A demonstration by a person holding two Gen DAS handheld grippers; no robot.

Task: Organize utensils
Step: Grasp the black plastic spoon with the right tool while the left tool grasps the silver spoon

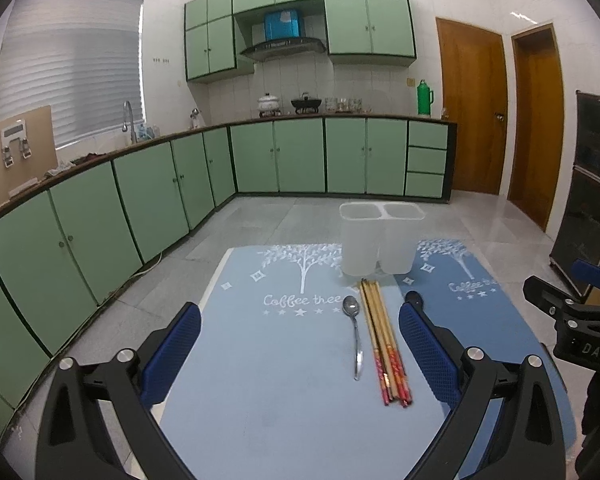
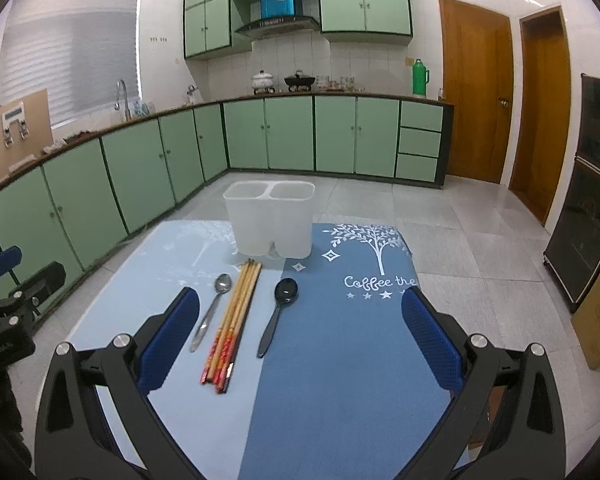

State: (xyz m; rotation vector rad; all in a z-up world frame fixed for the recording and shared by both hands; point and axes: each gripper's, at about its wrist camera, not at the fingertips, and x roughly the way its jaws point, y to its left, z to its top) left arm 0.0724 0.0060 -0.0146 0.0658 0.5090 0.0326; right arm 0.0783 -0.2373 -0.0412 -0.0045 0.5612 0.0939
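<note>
While both pairs of fingers stand wide apart and hold nothing, I have the left gripper [image 1: 300, 344] and right gripper [image 2: 300, 332] hovering low over the blue-matted bench [image 2: 340, 360]. Centre frame in the right view lie a silver metal spoon [image 2: 211, 312], a bundle of wooden chopsticks with red ends [image 2: 232, 324] and a black plastic spoon [image 2: 278, 316], all flat, just below the empty translucent white two-compartment holder [image 2: 270, 220]. My worry is the chopsticks: packed side by side, a pinch could catch only some and scatter the rest. The thin silver spoon, lying just beside them, may slip or get nudged.
</note>
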